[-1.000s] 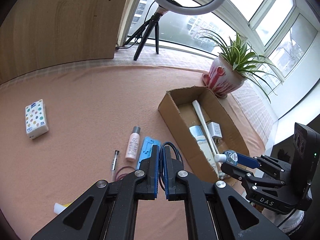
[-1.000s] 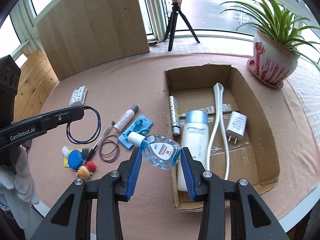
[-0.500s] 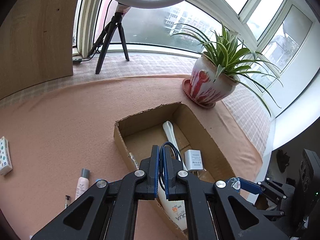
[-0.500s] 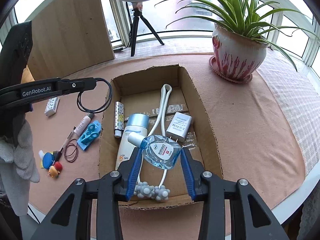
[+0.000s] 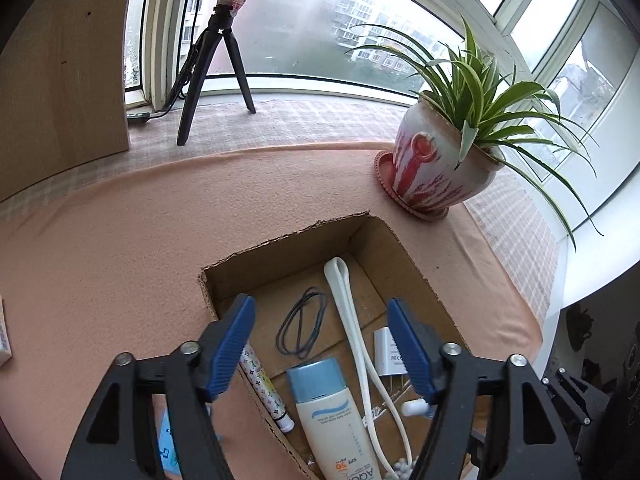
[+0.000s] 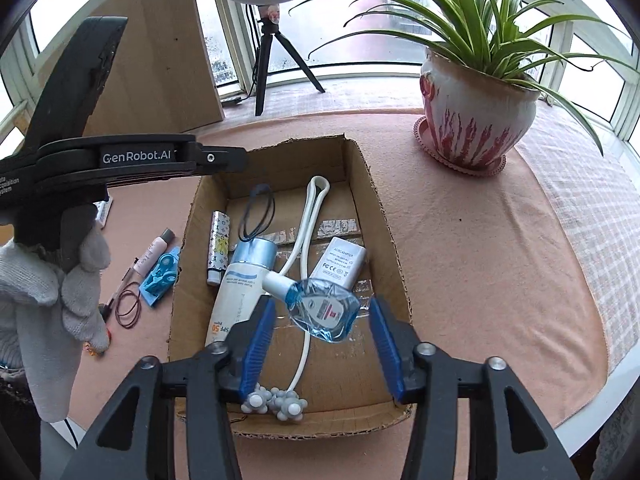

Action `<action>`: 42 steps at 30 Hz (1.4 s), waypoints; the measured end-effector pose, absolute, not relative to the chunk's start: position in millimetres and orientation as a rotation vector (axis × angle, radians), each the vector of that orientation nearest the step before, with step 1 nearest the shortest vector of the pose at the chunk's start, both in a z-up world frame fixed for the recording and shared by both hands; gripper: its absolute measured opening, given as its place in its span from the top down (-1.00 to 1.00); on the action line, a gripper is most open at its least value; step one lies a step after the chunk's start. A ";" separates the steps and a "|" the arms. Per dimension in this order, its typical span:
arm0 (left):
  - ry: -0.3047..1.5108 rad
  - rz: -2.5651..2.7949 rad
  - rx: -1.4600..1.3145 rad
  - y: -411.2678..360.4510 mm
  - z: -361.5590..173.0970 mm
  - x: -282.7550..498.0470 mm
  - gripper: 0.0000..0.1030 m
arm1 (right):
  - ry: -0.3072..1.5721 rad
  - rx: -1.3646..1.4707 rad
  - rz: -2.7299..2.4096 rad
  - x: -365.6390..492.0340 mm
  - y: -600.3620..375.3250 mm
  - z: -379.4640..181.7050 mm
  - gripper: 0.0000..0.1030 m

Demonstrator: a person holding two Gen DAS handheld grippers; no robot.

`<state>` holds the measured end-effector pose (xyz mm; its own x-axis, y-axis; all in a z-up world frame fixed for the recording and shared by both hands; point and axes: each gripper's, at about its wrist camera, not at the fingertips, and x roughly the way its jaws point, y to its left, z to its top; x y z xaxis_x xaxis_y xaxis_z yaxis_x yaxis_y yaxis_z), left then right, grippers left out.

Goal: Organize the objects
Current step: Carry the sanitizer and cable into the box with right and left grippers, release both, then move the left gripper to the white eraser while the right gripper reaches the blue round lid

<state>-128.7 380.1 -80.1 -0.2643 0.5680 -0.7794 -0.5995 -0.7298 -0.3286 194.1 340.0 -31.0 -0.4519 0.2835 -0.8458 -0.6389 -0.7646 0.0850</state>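
both grippers hang over the open brown cardboard box on the peach-covered bench, and both are letting go. the left gripper has its blue-padded fingers opening wide with nothing between them; the thin black cord loop lies on the box floor below, near the far wall. the right gripper is opening too, and the small clear blue bottle with a white cap sits in the gap with neither pad touching it, so it looks released and dropping toward the box floor.

already in the box: a white sunscreen tube with a pale blue cap, a slim patterned white stick, a long white loop-shaped massager with knobbly grey balls and a white plug adapter.

still out on the bench, left of the box in the right wrist view: a small pink bottle with a grey cap, a blue plastic card-like piece, a dark red elastic ring and a thin pen. a white patterned packet shows at the left edge of the left wrist view, and something small and orange peeps out under the person's white gloved hand.

by my count roughly half is done; the loose cluster on the left is what remains.
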 end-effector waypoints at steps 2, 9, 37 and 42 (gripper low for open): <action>0.045 2.056 -1.246 374.6 -81.1 -131.8 -0.48 | 0.518 -1.169 2.225 194.0 338.4 -28.1 -0.36; 0.065 2.108 -1.259 336.8 -77.7 -134.0 -0.48 | 0.533 -1.172 2.246 185.1 331.4 -26.1 -0.36; -0.013 2.343 -1.496 49.7 -108.1 -90.3 -0.69 | 0.566 -1.337 2.480 92.5 204.0 -37.9 -0.36; 0.020 2.330 -1.520 39.9 -119.0 -79.8 -0.69 | 0.535 -1.434 2.472 76.9 178.0 -62.0 -0.36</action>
